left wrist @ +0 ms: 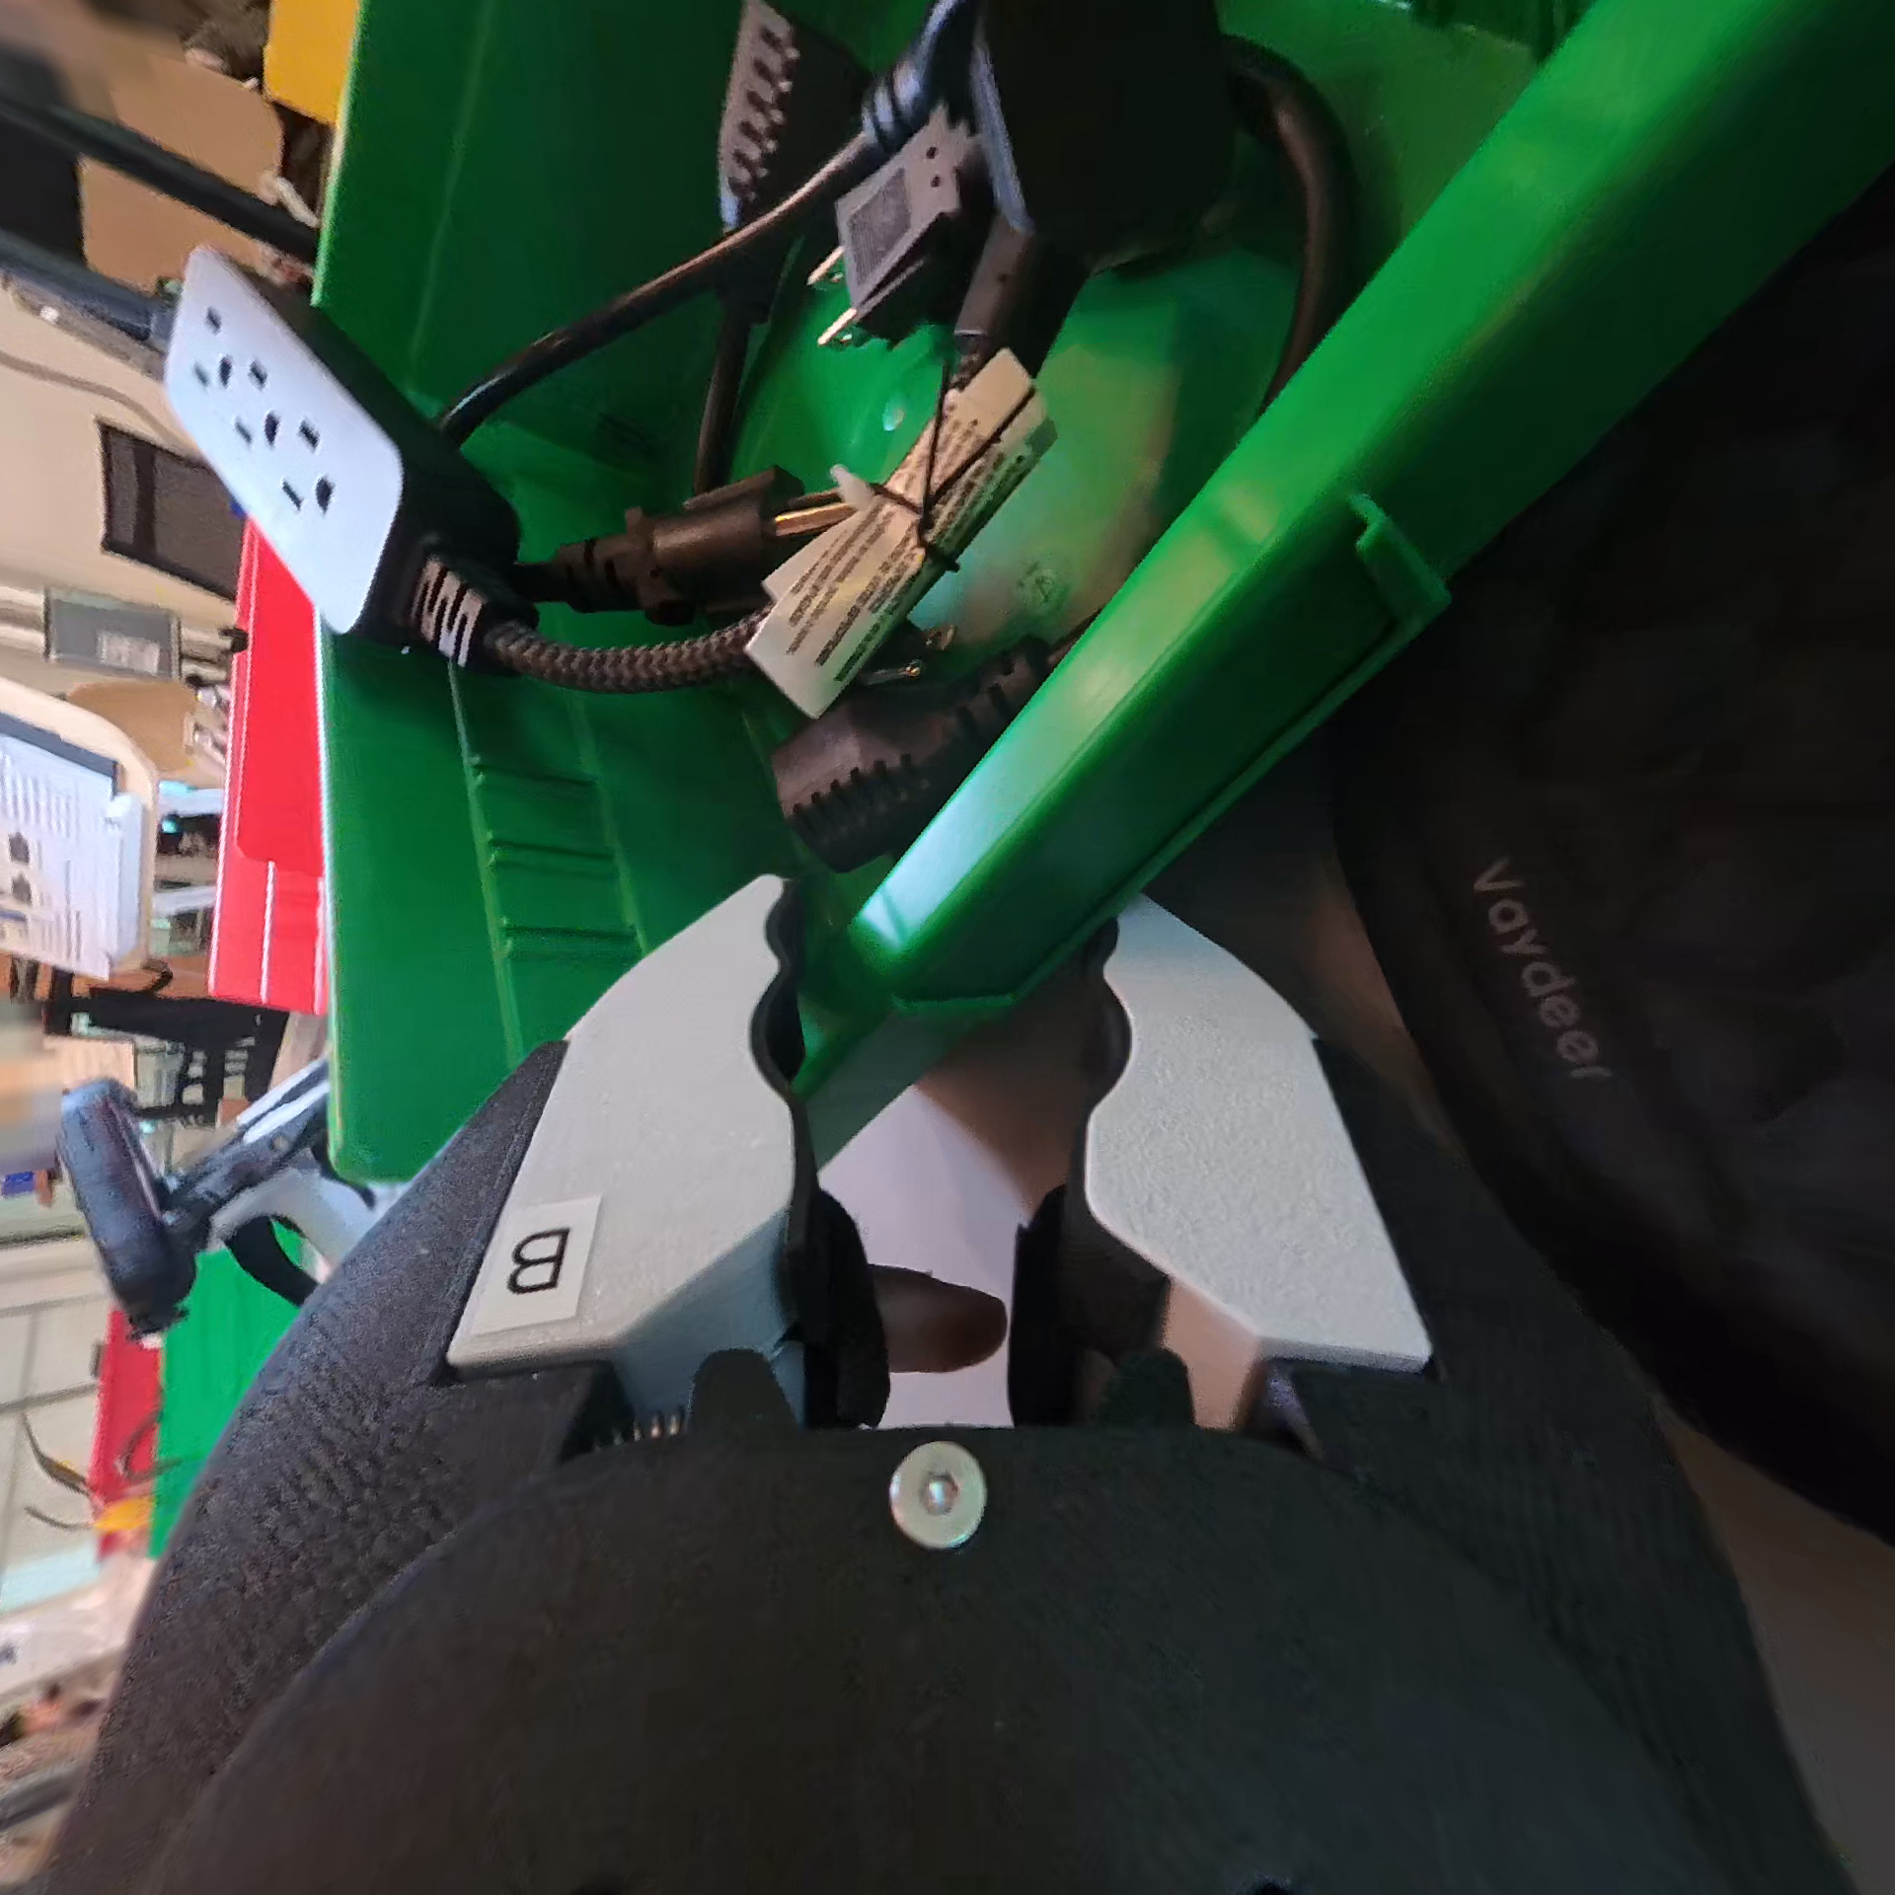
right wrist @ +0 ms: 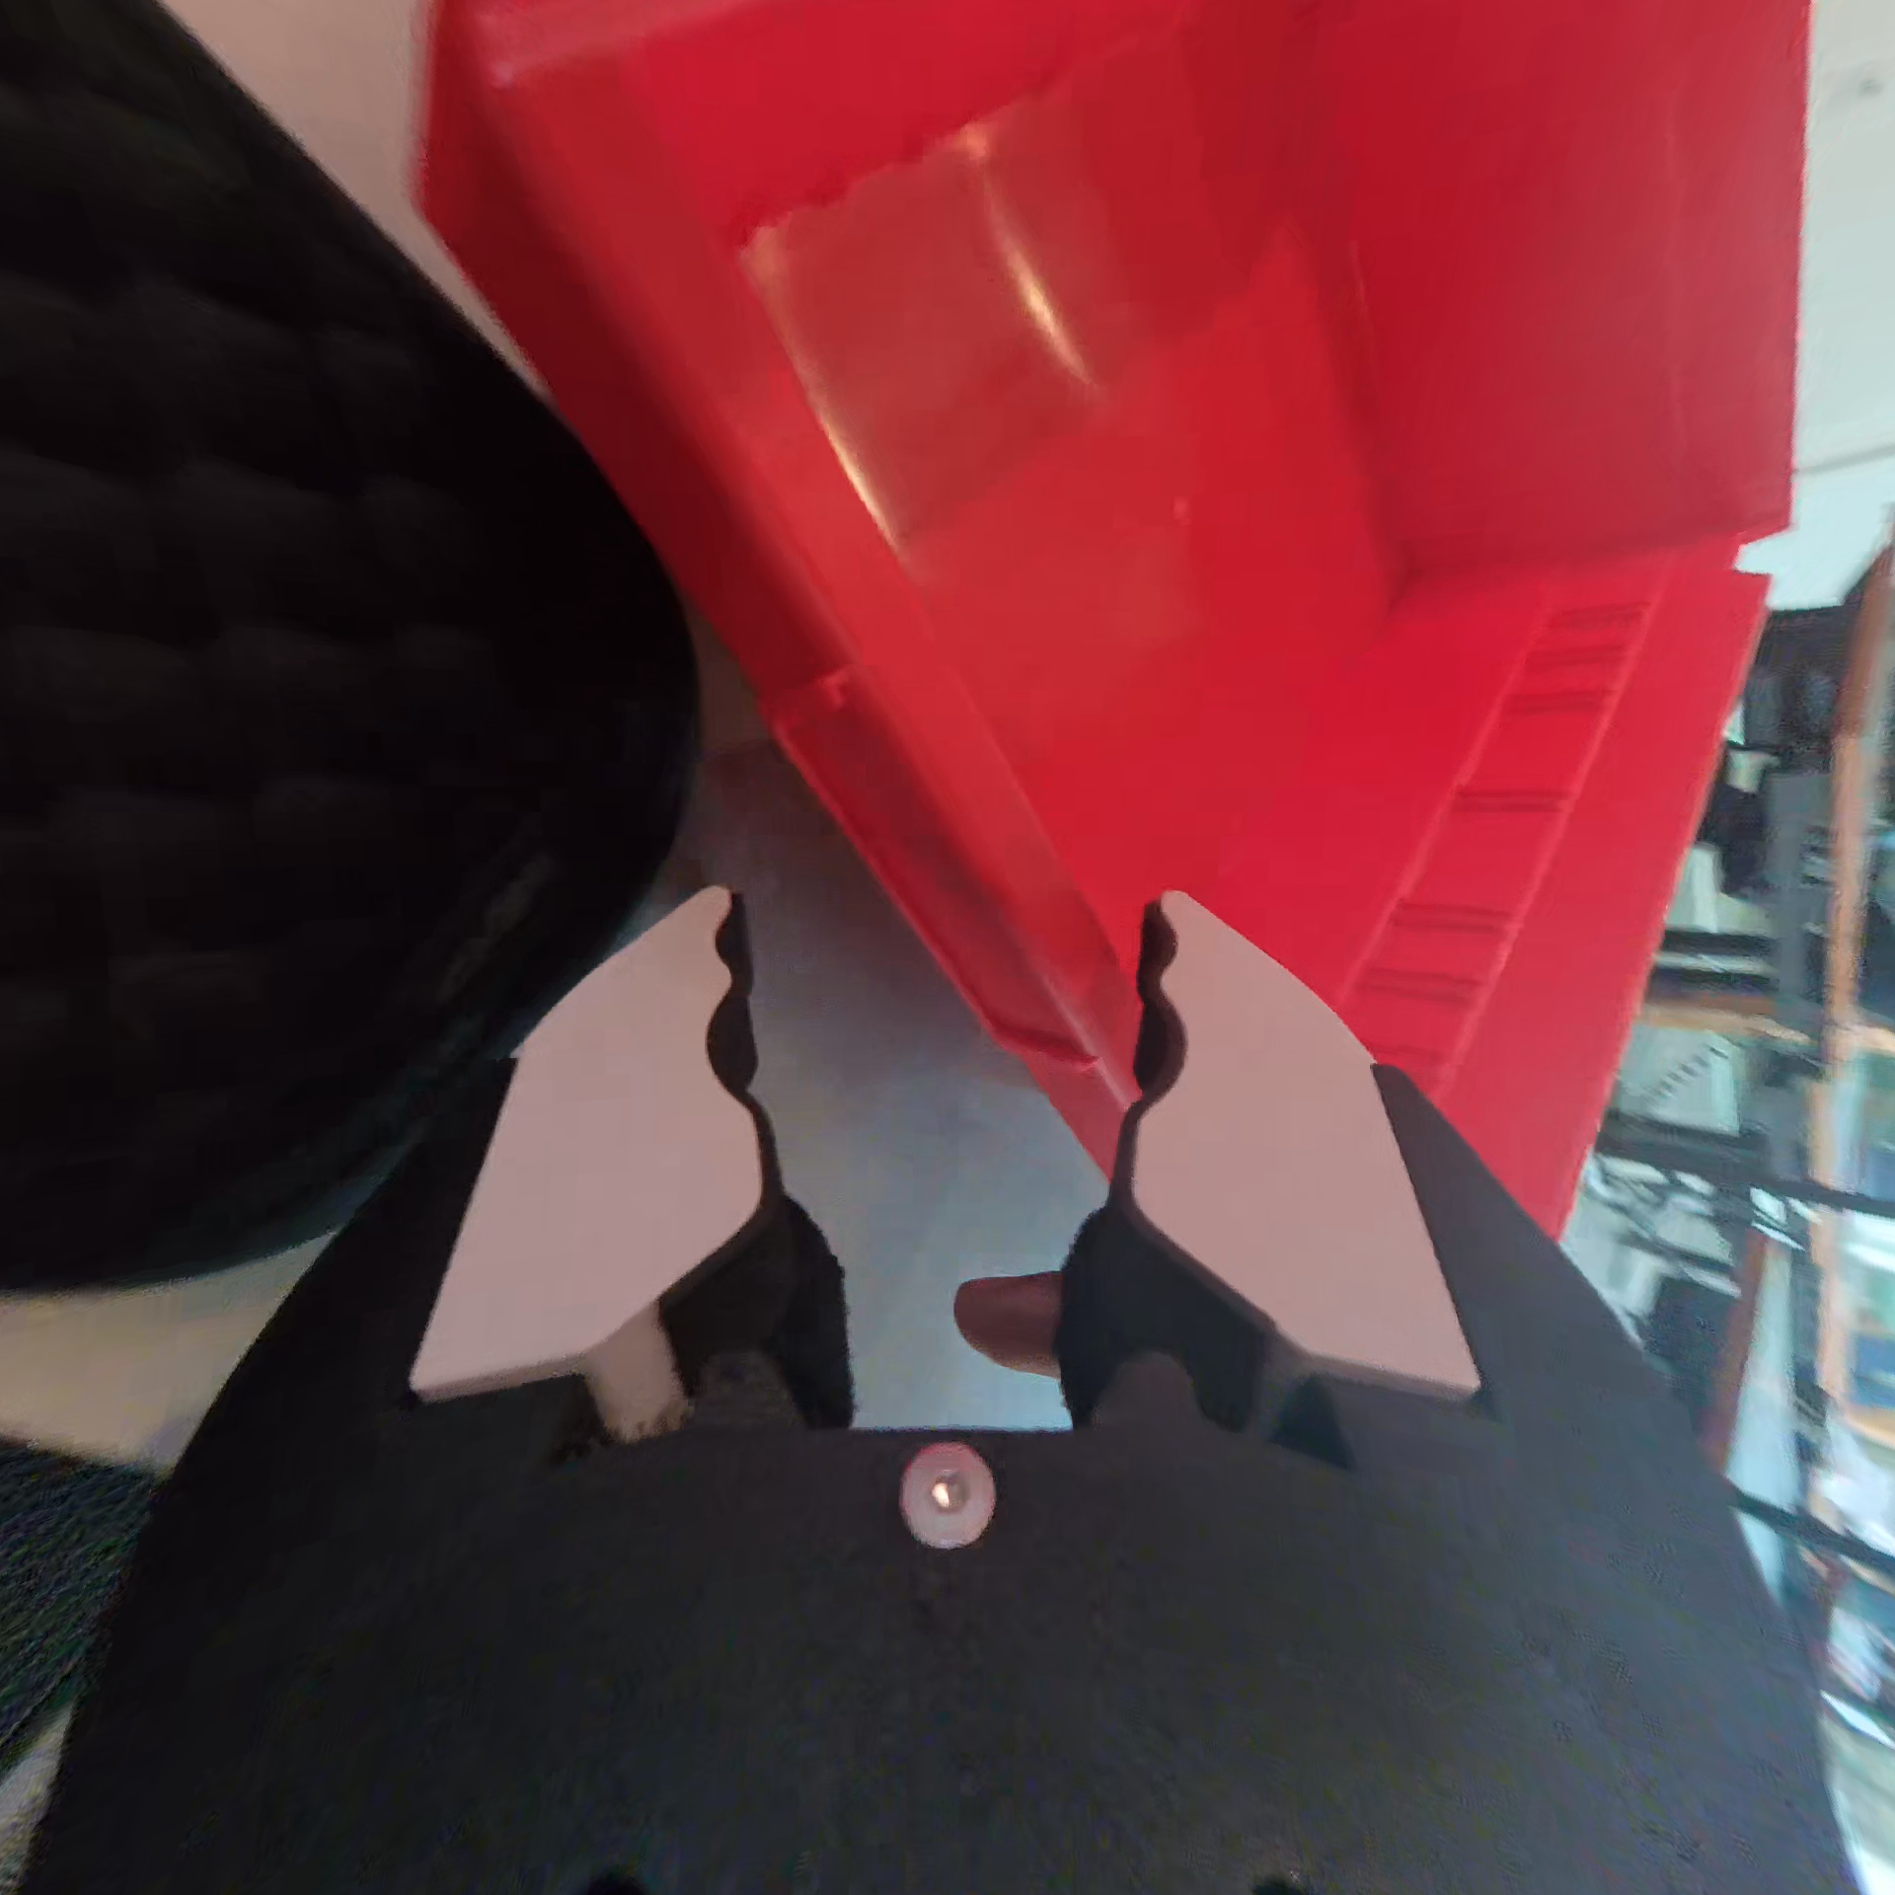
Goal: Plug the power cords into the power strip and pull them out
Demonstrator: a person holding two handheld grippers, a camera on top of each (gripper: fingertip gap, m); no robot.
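Grey-fingered, the left gripper (left wrist: pixel 949 923) stands released astride a green bin's (left wrist: pixel 1179 656) rim; one finger carries a lettered sticker (left wrist: pixel 538 1259). Only this view shows the power cords (left wrist: pixel 872 790) inside with printed tags (left wrist: pixel 902 543), and the power strip (left wrist: pixel 277 441) at ten o'clock. The right gripper (right wrist: pixel 949 923), released, faces a red bin (right wrist: pixel 1179 461).

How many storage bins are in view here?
2: a green bin holding the cords, before the left claw; a red bin before the right claw. Others may be hidden.
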